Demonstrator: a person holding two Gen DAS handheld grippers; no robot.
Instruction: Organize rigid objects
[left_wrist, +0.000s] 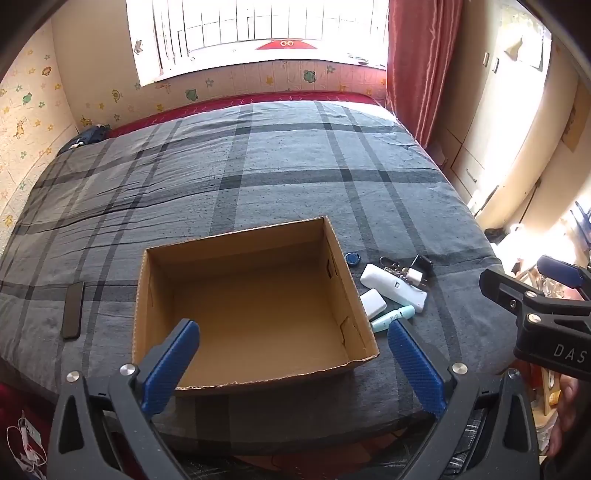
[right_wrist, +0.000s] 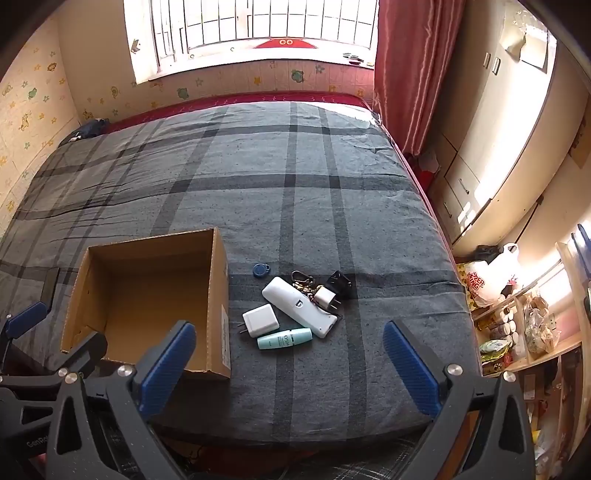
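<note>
At the bottom of the right wrist view the right gripper (right_wrist: 290, 338) stands wide open with nothing between its blue pads, and the same holds for the left gripper (left_wrist: 293, 338) at the bottom of the left wrist view: jaws spread, empty. Just past the right gripper's tips, low in the centre of its frame, lies the cluster to be tidied. Nearest is the teal tube (right_wrist: 284, 339), its long axis running nearly left to right across the frame, so it sits crosswise to the line of the fingers; a grip would likely close across its short width if the tool comes straight down. Touching it on the upper left is the white charger (right_wrist: 260, 319), and behind both the white remote (right_wrist: 299, 305) slants from upper left to lower right. Beyond that are the keyring (right_wrist: 303, 281), a small white plug (right_wrist: 325, 297), a black block (right_wrist: 339, 282) and, apart to the left, the blue tag (right_wrist: 260, 268). The cardboard box (right_wrist: 219, 295) stands open and empty at the left of this frame, just beside the pile. In the left wrist view the box (left_wrist: 347, 291) fills the lower centre and the pile sits off to the right, so the right hand looks the nearer one for the first pick. A dark phone (left_wrist: 72, 310) lies at the left on the plaid bedcover (left_wrist: 280, 177).
</note>
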